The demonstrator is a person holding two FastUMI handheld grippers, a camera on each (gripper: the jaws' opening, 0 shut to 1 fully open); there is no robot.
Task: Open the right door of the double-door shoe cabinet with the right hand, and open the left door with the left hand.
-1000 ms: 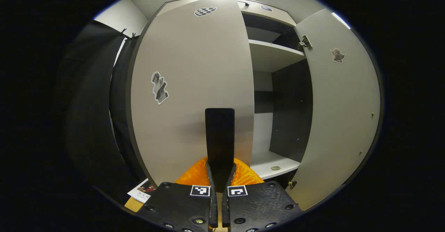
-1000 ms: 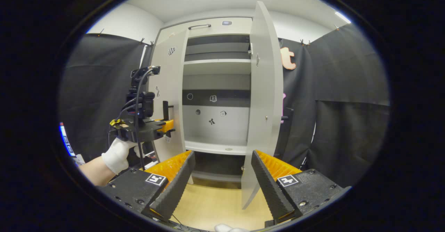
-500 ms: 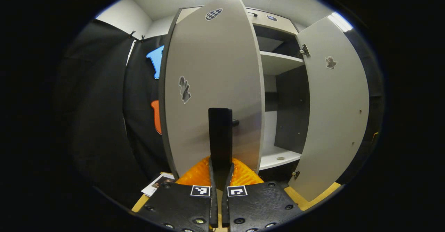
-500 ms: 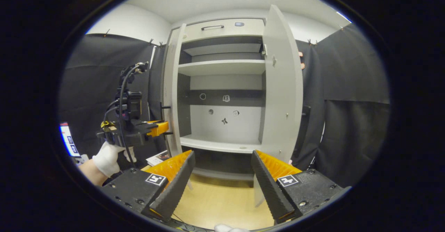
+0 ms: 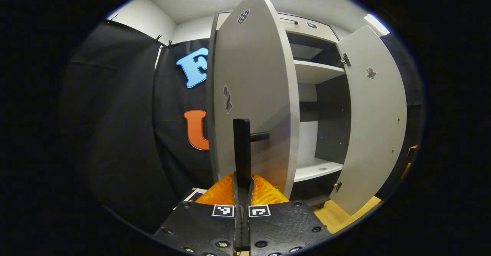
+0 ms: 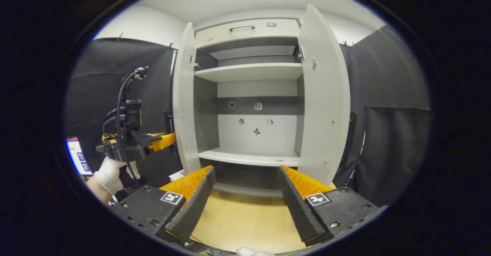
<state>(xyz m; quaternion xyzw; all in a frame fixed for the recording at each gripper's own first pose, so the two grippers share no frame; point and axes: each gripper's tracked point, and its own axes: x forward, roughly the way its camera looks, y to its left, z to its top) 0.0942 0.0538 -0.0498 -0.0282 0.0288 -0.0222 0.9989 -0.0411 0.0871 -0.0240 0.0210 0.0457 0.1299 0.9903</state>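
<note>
The grey shoe cabinet point(image 6: 251, 71) stands with both doors swung out. In the left gripper view the left door point(image 5: 253, 94) is turned nearly edge-on to me, and my left gripper point(image 5: 242, 181) is shut on its upright black handle point(image 5: 241, 144). The right door point(image 5: 376, 110) hangs open beyond it. In the right gripper view the left door point(image 6: 184, 102) and right door point(image 6: 326, 102) flank bare shelves. A gloved hand point(image 6: 109, 171) holds the left gripper point(image 6: 163, 141) at the left door's handle. My right gripper point(image 6: 245, 194) is open, holds nothing and hangs back from the cabinet.
Black cloth walls close in on both sides. A leaflet point(image 5: 193, 195) lies on the wooden floor point(image 6: 245, 225) by the left door. A lit screen point(image 6: 76, 156) sits low at far left. A closed top drawer point(image 6: 241, 28) caps the cabinet. A small round thing point(image 5: 323, 168) lies on the lower shelf.
The left door has swung further out with my left gripper on its handle. The right gripper has stayed open, and its view now faces the cabinet interior more squarely.
</note>
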